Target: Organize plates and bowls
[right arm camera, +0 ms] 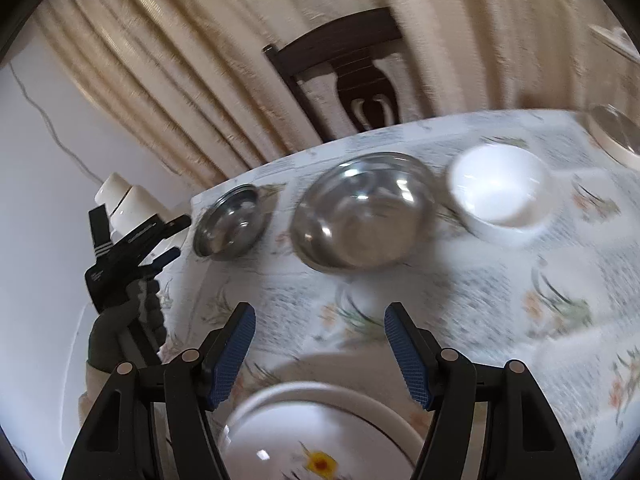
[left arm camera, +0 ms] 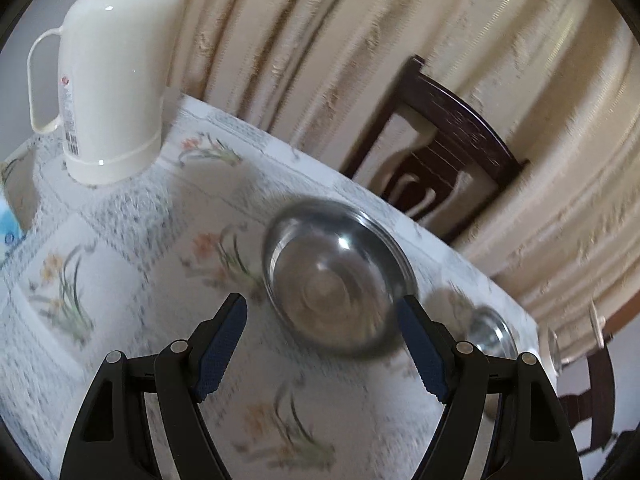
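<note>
hovering left gripper [left arm camera: 322, 308], jaws apart, over steel bowl [left arm camera: 336, 276].

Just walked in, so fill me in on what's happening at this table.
A person is sorting dishes with handheld tongs. The left tongs are open and empty, near a large steel bowl. The right tongs are open and empty too, above a flowered plate. A small steel bowl and a white bowl flank the large one on the tablecloth.
</note>
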Motion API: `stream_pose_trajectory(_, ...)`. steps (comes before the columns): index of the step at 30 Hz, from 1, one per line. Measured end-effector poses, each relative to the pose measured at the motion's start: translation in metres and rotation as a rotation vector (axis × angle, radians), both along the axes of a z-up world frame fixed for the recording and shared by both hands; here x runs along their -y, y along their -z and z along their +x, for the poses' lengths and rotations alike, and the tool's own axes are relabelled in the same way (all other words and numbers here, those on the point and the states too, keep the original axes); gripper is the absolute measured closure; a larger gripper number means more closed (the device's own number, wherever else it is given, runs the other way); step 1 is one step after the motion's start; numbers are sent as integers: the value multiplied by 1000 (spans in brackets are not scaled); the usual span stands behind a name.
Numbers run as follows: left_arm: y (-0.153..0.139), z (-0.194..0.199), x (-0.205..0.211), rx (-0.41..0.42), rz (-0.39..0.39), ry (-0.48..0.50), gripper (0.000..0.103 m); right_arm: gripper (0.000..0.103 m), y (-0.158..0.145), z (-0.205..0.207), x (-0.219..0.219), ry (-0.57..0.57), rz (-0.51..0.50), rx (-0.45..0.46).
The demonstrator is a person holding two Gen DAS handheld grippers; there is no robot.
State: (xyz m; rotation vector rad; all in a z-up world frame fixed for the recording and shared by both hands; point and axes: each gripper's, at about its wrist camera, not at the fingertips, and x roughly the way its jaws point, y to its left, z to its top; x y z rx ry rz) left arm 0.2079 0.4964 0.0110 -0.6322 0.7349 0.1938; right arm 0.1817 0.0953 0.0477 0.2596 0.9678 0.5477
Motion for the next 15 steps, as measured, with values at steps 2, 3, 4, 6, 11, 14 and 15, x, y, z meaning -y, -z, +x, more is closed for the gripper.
stream_pose_trajectory(2,3,8,-7,-4,3,-4,25,32,0,8,-16,-30,0,-11)
stream_pose_trajectory(3,6,11,-10,-4,-4,-3,25,32,1,15,-27,-46,1,-25)
stream_pose_trajectory(4,8,14,-13,-5,-11,-2,25,32,3,22,-36,-57,4,-39)
stream_pose_trajectory(6,16,22,-19,-12,-36,-7,25,32,6,35,-55,-87,19,-72)
stream_pose_trajectory(11,43,33,-28,-21,-99,9,25,33,13,66,-99,-127,54,-124)
stream_pose_trajectory(14,53,34,-34,-19,-104,-6,25,35,20,81,-129,-145,57,-138)
stream_pose_trajectory(15,58,35,-38,-31,-104,-8,25,36,22,84,-136,-150,49,-138)
